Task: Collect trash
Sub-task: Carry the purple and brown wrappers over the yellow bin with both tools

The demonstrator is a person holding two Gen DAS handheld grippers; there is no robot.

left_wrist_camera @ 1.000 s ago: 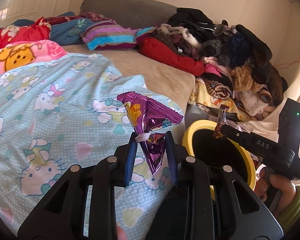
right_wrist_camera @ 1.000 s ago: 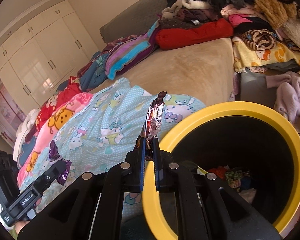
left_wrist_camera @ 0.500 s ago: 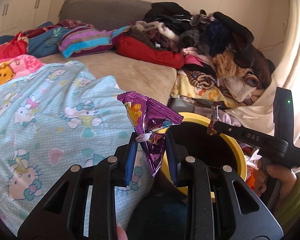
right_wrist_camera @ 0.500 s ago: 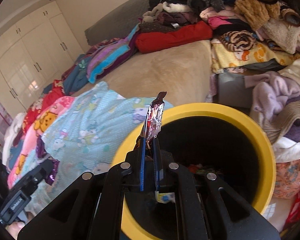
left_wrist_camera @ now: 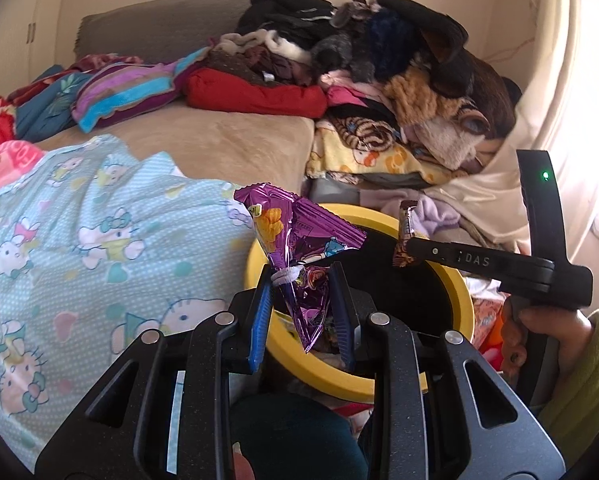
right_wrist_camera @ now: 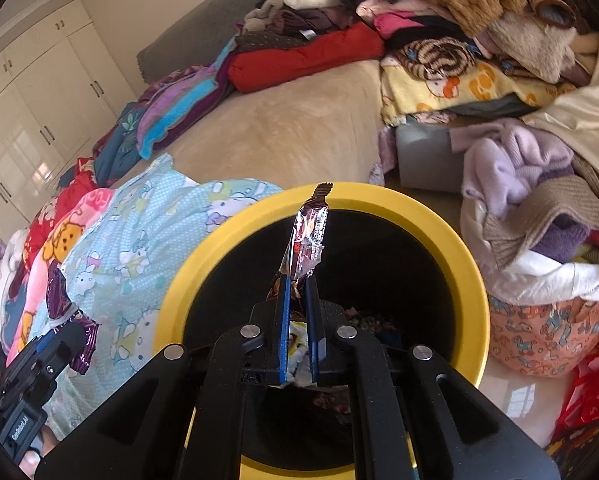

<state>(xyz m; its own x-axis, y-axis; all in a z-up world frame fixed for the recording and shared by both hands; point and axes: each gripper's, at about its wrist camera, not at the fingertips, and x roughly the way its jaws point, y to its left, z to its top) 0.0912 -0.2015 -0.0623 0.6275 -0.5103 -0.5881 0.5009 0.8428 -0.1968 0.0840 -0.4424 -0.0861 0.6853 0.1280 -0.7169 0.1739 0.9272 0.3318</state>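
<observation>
Nearest the left wrist camera, the left gripper is clenched on a crumpled purple snack wrapper, whose lower tip hangs between the blue pads while its wide upper part fans out above the fingertips; the grip sits low on the foil, so the danger here is that the slick wrapper slides or twists free early, and from this view it hangs over the near rim of the yellow-rimmed bin rather than clearly over the black opening, so a release now could drop it on the rim or down beside the cartoon-print blanket; in the right wrist view the right gripper is closed tight on a thin dark candy wrapper, which stands upright from the pads with its crimped end pointing up; it appears well over the bin's mouth, where other litter already lies at the bottom, so a drop there looks safe in my judgement, though light foil may cling to a pad instead of falling; the two tools come close above the same opening, and a clash of fingers could knock either wrapper aside; farther off, the beige bed and the heaped clothes play no part, but a stray wrapper could vanish among them.
</observation>
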